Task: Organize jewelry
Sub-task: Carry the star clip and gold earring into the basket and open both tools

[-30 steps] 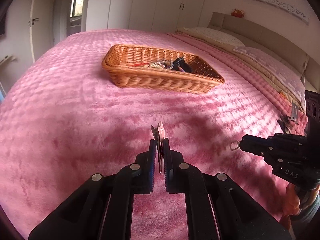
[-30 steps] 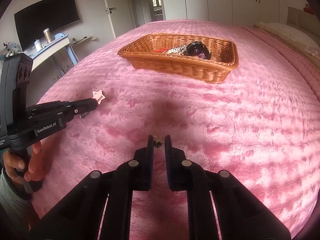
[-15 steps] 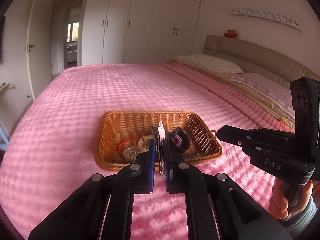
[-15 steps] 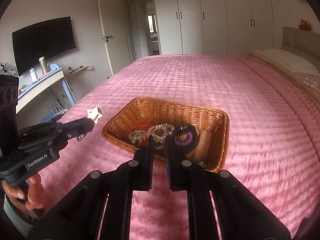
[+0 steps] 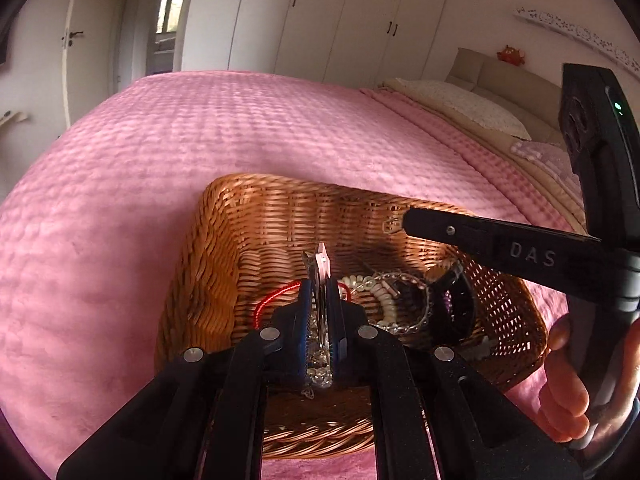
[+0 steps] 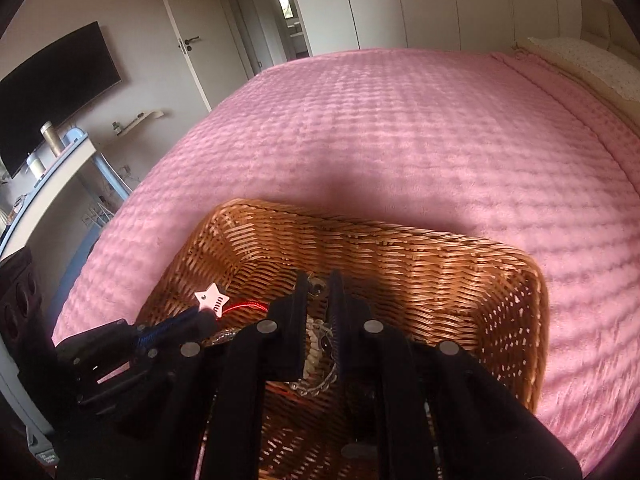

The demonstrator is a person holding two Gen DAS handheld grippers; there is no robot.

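Observation:
A wicker basket (image 5: 224, 240) (image 6: 460, 276) sits on the pink bed and holds a red cord (image 5: 272, 300), a pearl bracelet (image 5: 384, 292), a black and purple piece (image 5: 460, 308) and chains. My left gripper (image 5: 319, 280) is shut on a pink star hair clip (image 5: 322, 260) above the basket's inside; the clip also shows in the right wrist view (image 6: 212, 300). My right gripper (image 6: 318, 284) is shut on a small metal ring piece (image 6: 318, 286), seen from the left wrist view (image 5: 392, 225), over the basket.
The pink bedspread (image 6: 400, 128) spreads all around the basket. Pillows (image 5: 460, 108) and a headboard lie at the right. A desk (image 6: 60, 160) and a wall TV (image 6: 56, 88) stand left of the bed. White wardrobes line the far wall.
Both grippers have moved forward from the open bedspread to above the basket, each still holding its piece. The basket now fills the lower half of both views.

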